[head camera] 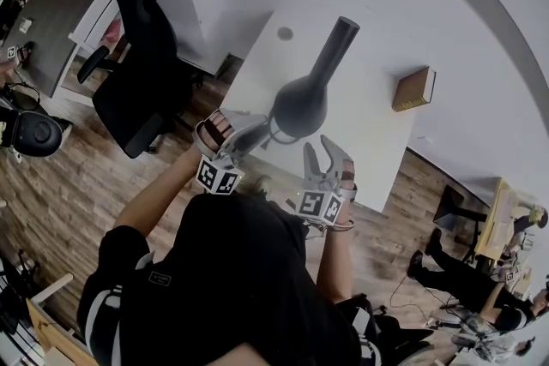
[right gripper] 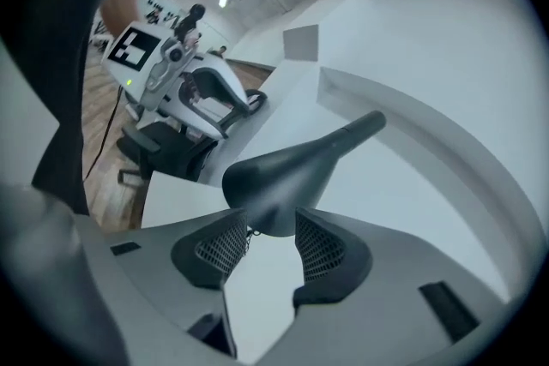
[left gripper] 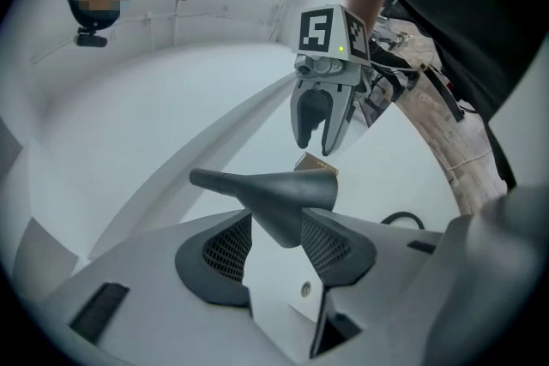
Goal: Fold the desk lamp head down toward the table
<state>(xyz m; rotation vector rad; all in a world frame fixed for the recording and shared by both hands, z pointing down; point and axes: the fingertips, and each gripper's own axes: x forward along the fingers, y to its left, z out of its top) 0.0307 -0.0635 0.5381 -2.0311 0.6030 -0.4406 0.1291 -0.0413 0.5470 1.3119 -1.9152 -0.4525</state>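
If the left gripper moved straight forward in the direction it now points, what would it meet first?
The black cone-shaped desk lamp head: it sits right at the open jaw tips of the left gripper, so contact would probably come almost at once. Depth is hard to judge here.

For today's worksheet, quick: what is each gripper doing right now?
Left gripper: open, lamp head just ahead of its fingers, not gripped.
Right gripper: open, holding nothing, near the lamp head.
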